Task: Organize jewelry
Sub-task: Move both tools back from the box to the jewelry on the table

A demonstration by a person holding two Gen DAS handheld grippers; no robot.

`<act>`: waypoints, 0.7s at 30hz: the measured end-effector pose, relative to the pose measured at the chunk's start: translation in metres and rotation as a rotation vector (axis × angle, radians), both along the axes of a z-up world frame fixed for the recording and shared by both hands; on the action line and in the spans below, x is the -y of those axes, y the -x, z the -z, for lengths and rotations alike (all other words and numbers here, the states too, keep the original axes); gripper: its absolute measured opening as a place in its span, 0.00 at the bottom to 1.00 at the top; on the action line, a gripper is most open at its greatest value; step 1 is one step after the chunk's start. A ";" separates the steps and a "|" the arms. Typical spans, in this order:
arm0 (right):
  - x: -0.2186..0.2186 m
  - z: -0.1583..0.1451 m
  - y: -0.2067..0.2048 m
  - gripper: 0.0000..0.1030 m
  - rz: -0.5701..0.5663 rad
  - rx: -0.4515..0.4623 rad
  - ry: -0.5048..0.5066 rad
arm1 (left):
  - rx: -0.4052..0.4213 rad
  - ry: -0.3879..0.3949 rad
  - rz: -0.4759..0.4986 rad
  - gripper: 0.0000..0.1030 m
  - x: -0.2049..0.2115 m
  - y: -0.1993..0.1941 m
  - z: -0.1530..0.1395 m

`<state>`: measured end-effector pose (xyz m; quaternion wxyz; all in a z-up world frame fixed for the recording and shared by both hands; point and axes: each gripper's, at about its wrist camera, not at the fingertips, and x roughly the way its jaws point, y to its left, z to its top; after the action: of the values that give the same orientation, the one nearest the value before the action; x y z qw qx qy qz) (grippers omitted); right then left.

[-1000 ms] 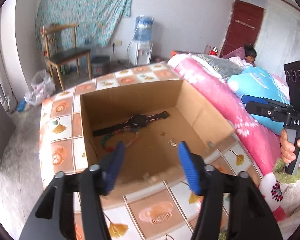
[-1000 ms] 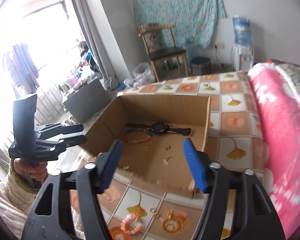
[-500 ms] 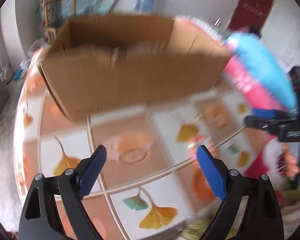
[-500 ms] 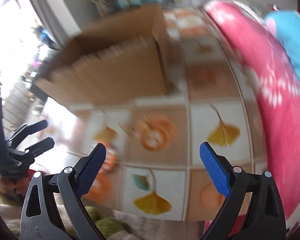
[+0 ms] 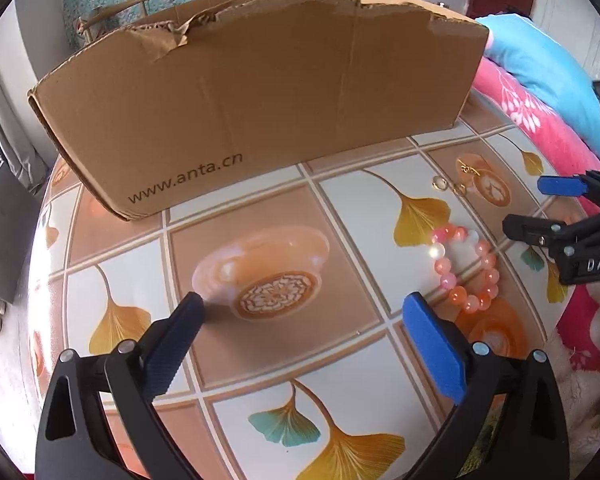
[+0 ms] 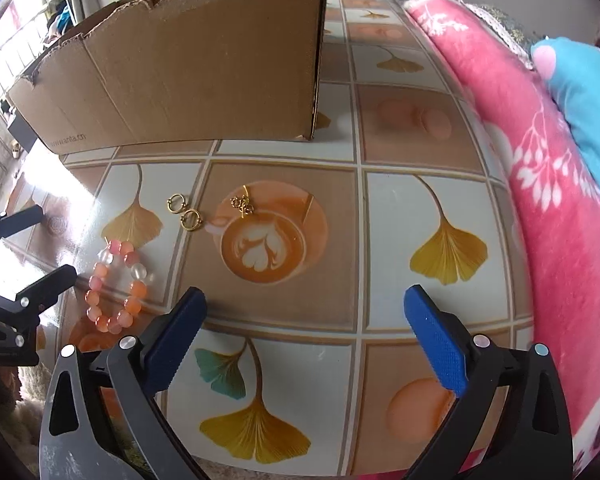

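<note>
A pink and orange bead bracelet lies on the tiled tablecloth in front of a brown cardboard box. Beside it lie two gold hoop earrings and a small gold piece. My left gripper hangs low over the table, left of the bracelet; its jaws are opening with nothing between them. My right gripper hangs over the table to the right of the jewelry, jaws opening and empty. The box's inside is hidden.
The table's glossy cloth has ginkgo leaf and coffee cup prints. A pink flowered blanket and a blue pillow press against the table's right side. A chair stands behind the box.
Both grippers dropped from above the box to low over the table in front of it. Their jaws spread wider. The box's inside with the watch went out of sight.
</note>
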<state>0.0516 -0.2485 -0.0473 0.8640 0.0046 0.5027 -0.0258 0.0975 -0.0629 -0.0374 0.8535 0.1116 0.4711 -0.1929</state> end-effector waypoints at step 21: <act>0.001 -0.004 0.011 0.92 -0.033 0.067 0.013 | 0.003 0.000 0.043 0.95 -0.004 0.004 0.000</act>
<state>0.0409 -0.2499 -0.0438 0.8806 -0.0084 0.4735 -0.0145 0.0934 -0.0590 -0.0376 0.8500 0.1218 0.4671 -0.2111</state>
